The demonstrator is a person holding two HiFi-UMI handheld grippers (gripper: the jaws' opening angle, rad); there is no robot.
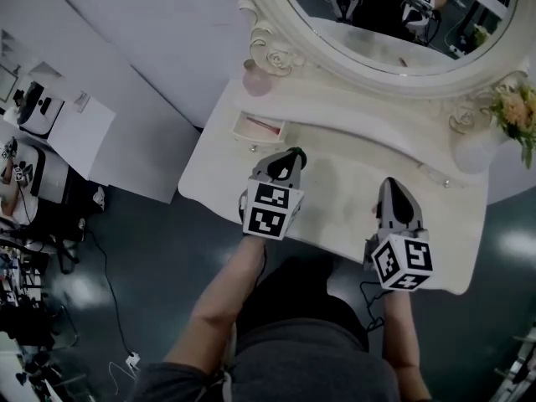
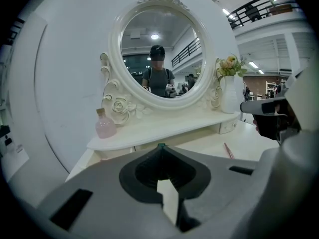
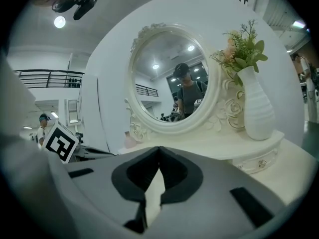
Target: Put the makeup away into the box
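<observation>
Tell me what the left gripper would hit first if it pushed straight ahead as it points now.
Probably the front of the raised shelf under the mirror; nothing shows between it and the shut left gripper, though depth is unclear.

The mirror runs off the head view's top edge, the flowers off its right. The contents of the drawer are too small to tell.

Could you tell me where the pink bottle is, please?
Head view, upper left: the pink bottle stands at the left end of the shelf, beside the mirror's carved rose.
</observation>
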